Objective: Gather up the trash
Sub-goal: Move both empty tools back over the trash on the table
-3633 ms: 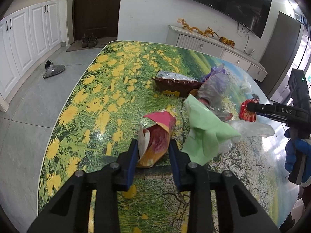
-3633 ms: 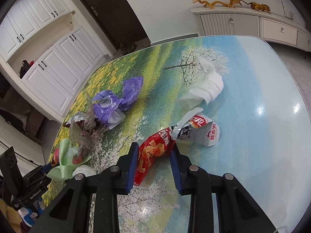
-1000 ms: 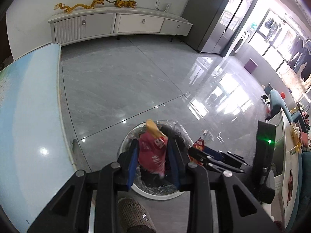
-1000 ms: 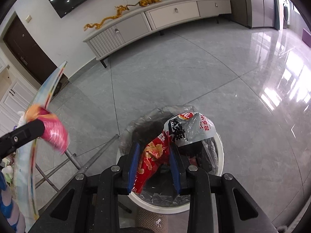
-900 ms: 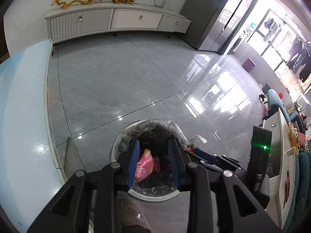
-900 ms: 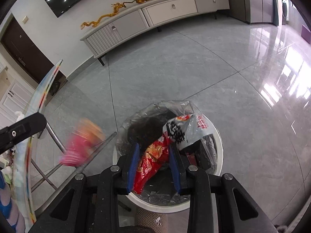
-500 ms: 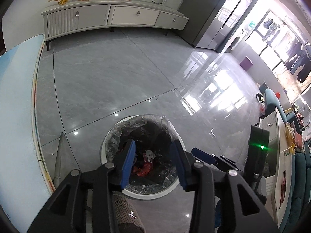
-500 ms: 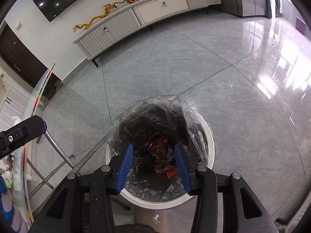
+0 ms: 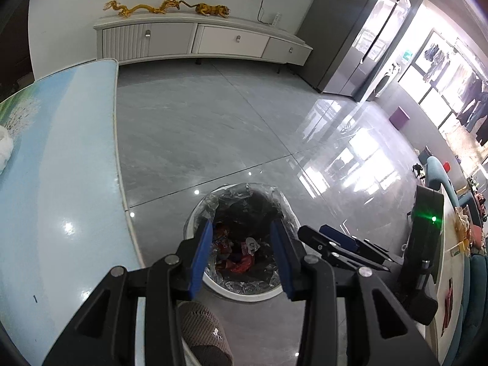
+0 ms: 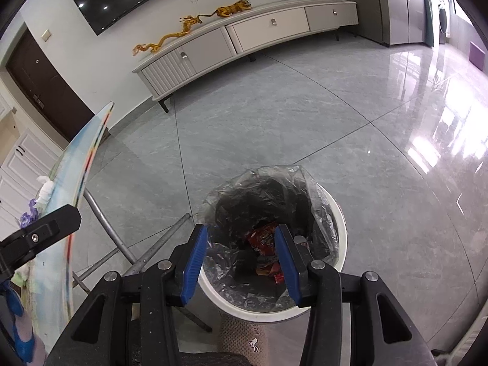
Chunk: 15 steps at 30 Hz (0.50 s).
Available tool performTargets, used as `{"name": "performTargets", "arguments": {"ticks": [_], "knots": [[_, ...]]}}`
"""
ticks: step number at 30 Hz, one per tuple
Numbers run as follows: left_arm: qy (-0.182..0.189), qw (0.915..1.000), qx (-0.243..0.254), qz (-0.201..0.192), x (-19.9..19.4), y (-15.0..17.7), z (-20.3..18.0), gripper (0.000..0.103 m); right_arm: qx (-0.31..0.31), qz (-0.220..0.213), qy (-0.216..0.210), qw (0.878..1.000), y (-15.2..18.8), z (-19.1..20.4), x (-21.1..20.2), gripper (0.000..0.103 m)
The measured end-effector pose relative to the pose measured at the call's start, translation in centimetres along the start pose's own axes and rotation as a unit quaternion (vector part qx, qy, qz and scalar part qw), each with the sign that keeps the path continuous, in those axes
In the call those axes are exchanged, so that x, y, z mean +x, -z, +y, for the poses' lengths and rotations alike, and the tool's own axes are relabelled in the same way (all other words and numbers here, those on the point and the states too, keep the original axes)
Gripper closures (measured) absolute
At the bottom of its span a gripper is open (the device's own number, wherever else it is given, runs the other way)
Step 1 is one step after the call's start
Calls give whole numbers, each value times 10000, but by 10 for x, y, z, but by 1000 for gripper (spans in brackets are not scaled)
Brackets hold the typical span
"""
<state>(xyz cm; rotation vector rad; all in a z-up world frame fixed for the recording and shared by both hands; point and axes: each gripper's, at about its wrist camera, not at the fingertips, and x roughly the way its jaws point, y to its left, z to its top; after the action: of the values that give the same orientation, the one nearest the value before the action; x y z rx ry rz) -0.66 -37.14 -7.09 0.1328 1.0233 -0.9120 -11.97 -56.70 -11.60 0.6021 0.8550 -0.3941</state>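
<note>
Left wrist view: your left gripper (image 9: 242,245) hangs jaws wide, empty, over the white bin (image 9: 244,292) with wrappers (image 9: 238,262) inside; right wrist view: your right gripper (image 10: 241,254) likewise gapes empty above it, table edge (image 10: 82,170) left.

white smooth plastic round trash bin (image 10: 341,222), lined with crinkled glossy clear plastic bag (image 10: 317,204) | shiny red foil snack wrappers (image 10: 263,236) inside | glossy polished grey floor tiles (image 10: 305,116) | glossy printed tabletop (image 9: 61,183) | matt brown knitted slipper (image 9: 202,332) | matt grey metal table legs (image 10: 103,218)
</note>
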Motion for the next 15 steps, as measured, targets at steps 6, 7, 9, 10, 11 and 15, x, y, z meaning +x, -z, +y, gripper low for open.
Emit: {"name": "performTargets", "arguments": {"ticks": [6, 7, 9, 10, 11, 15], "knots": [[-81, 9991, -350, -236, -31, 12, 23, 44, -204, -114, -25, 9997, 1, 23, -12, 59], [-78, 9986, -413, -309, -37, 14, 27, 44, -240, -136, -31, 9996, 1, 27, -15, 58], [-66, 9982, -471, -353, -45, 16, 32, 44, -319, -177, -51, 9993, 1, 36, -20, 58], [-69, 9981, -487, -376, -49, 18, 34, 44, -352, -192, -55, 9992, 1, 40, -22, 58], [-77, 9979, -491, -410, -53, 20, 35, 44, -392, -213, -65, 9990, 2, 45, -25, 58], [-114, 9973, -447, -563, -73, 28, 38, 44, -544, -308, -83, 9980, 4, 61, -35, 57]]}}
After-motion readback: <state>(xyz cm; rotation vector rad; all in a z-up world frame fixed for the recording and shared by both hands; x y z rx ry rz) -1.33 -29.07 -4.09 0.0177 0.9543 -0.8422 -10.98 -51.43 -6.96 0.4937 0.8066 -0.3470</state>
